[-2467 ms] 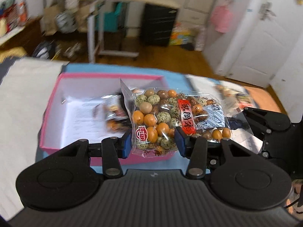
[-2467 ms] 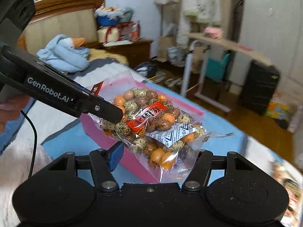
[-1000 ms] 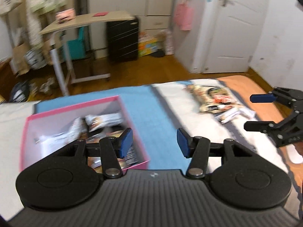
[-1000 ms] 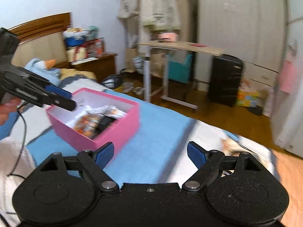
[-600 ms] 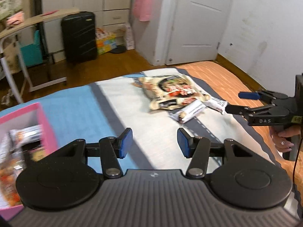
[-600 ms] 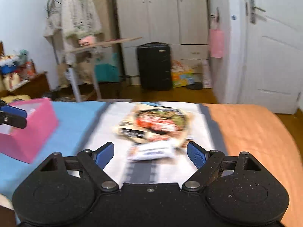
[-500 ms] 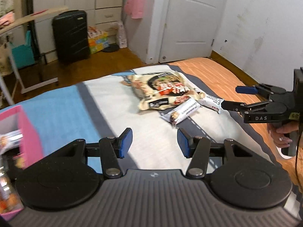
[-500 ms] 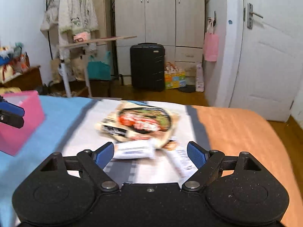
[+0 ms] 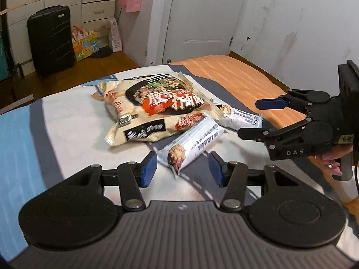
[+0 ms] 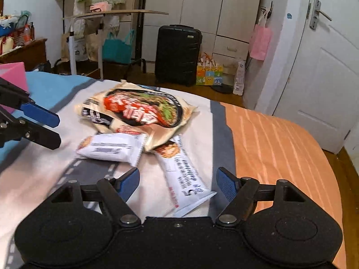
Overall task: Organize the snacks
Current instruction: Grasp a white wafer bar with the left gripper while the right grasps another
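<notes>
Bedspread [image 9: 74, 121] carries noodle packet [image 9: 157, 105] near suitcase [image 10: 177, 53]; left hand-held gripper [image 9: 182, 168] and right hand-held gripper [image 10: 178, 182] both released.

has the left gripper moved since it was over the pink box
Yes. The left gripper has swung right, away from the box, and now hovers open over a white snack bar beside the noodle packet.

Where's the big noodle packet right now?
On the bed, centre of both wrist views: the noodle packet lies ahead of both open grippers, overlapping two white snack bars.

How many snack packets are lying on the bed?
3. A big noodle bag at the back, one white bar in front of the left tongs, another white bar by the right tongs. More may hide underneath.
</notes>
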### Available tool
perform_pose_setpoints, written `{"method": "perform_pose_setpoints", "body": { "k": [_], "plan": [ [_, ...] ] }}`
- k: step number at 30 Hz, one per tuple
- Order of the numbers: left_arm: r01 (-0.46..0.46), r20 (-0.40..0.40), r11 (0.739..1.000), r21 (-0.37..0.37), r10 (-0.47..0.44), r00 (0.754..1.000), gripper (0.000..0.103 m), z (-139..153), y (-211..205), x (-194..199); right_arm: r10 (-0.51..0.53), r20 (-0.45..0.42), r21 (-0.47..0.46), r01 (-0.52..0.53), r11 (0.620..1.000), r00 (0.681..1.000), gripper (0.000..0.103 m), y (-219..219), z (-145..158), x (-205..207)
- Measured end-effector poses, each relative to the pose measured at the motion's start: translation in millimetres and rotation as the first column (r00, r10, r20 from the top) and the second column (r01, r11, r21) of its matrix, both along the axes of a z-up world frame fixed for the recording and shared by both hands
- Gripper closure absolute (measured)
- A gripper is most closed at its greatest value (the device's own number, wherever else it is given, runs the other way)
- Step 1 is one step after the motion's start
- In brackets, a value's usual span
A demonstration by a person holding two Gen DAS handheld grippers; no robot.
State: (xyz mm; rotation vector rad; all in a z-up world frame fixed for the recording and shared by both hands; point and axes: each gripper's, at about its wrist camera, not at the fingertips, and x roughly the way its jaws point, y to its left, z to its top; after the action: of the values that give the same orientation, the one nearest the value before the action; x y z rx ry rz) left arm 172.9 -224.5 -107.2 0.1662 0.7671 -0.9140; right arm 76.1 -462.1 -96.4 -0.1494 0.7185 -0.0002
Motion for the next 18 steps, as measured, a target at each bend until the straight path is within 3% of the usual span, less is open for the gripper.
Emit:
{"method": "perform_pose_setpoints", "body": {
  "k": [3, 5, 7, 12, 14, 18],
  "plan": [
    [0.02, 0.039, 1.0, 0.008, -0.02, 0.999, 0.054, -3, -14, 0, 0.018, -0.013, 0.031, -0.018, 0.999, 1.0, 0.025, -8, -6, 6],
    [0.01, 0.112, 1.0, 0.003, -0.01, 0.994, 0.052, -3, -22, -7, 0.037, -0.01, 0.046, -0.036, 0.998, 0.999, 0.031, -10, -9, 7],
    [0.01, 0.127, 1.0, 0.007, -0.011, 0.992, 0.052, -4, -32, -12, 0.054, 0.001, 0.073, -0.054, 0.996, 0.999, 0.033, -11, -10, 6],
    [0.039, 0.169, 0.992, 0.116, -0.059, 0.984, 0.052, -16, -59, -14, 0.075, -0.005, -0.002, -0.075, 0.997, 0.997, 0.036, -1, -16, 1],
    [0.046, 0.175, 0.985, 0.165, -0.075, 0.982, 0.052, -22, -66, -13, 0.058, -0.021, -0.042, -0.058, 0.997, 0.998, 0.053, 1, -18, 2],
    [0.029, 0.185, 0.972, 0.233, -0.073, 0.98, 0.055, -25, -75, -11, -0.025, -0.027, 0.005, 0.025, 1.0, 0.999, 0.067, -6, -10, 0]
  ]
}}
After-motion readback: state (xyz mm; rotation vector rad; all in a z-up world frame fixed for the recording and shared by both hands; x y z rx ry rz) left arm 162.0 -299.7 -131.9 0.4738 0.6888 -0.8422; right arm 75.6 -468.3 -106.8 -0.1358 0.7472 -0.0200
